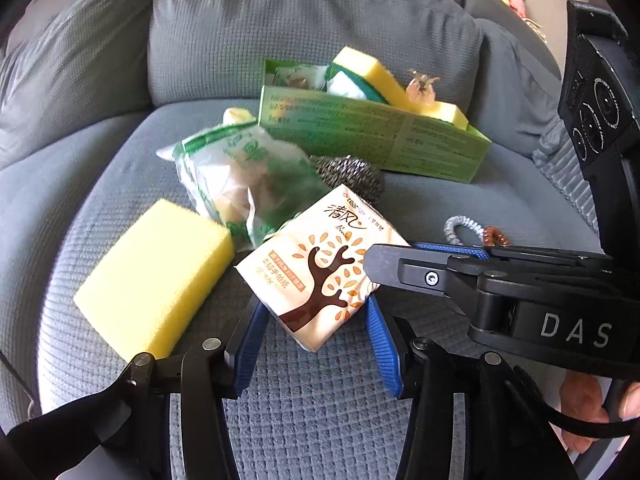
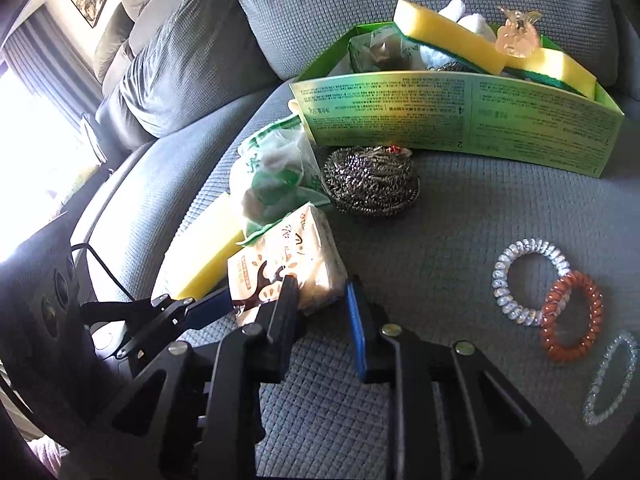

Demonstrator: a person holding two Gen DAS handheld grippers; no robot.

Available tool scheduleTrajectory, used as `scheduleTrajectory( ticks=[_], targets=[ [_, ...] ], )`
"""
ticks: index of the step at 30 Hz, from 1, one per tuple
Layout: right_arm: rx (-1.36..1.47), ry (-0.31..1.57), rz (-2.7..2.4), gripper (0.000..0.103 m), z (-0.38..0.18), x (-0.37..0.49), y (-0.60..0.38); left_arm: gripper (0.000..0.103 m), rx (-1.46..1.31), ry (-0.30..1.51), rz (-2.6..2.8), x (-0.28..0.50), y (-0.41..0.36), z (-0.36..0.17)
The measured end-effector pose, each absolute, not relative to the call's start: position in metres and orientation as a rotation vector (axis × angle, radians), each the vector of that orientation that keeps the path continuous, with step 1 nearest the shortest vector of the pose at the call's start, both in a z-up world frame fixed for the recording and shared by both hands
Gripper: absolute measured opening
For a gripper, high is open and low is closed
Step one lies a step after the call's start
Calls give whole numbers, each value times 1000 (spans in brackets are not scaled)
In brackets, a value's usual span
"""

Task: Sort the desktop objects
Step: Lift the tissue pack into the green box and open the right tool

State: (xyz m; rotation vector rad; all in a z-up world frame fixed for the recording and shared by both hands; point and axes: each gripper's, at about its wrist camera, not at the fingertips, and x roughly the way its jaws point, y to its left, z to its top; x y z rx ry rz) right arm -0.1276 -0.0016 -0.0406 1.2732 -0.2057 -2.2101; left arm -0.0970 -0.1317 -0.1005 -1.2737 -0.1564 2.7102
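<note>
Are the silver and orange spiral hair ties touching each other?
Touching. The right wrist view shows the orange hair tie overlapping the lower edge of the silver hair tie on the sofa cushion, with no gap where the two coils cross.

Yellow sponge (image 1: 156, 276), green box (image 1: 372, 136), brown-tree tissue pack (image 1: 316, 268), grey sofa (image 1: 320, 400).

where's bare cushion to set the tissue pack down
Free: the grey seat between the steel scourer, the green box and the hair ties. Crowded: left side, where tissue pack, plastic bag and yellow sponge bunch together.
</note>
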Motion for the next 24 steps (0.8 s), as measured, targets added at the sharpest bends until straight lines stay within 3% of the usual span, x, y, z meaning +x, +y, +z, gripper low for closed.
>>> scheduleTrajectory(
  ticks=[11, 24],
  targets=[
    [1172, -243, -2262, 23, -4, -125, 14, 50, -1180, -65, 2739, -102, -117, -60],
    [1028, -269, -2358, 23, 49, -166, 33, 50, -1049, 18, 2768, -161, -104, -9]
  ],
)
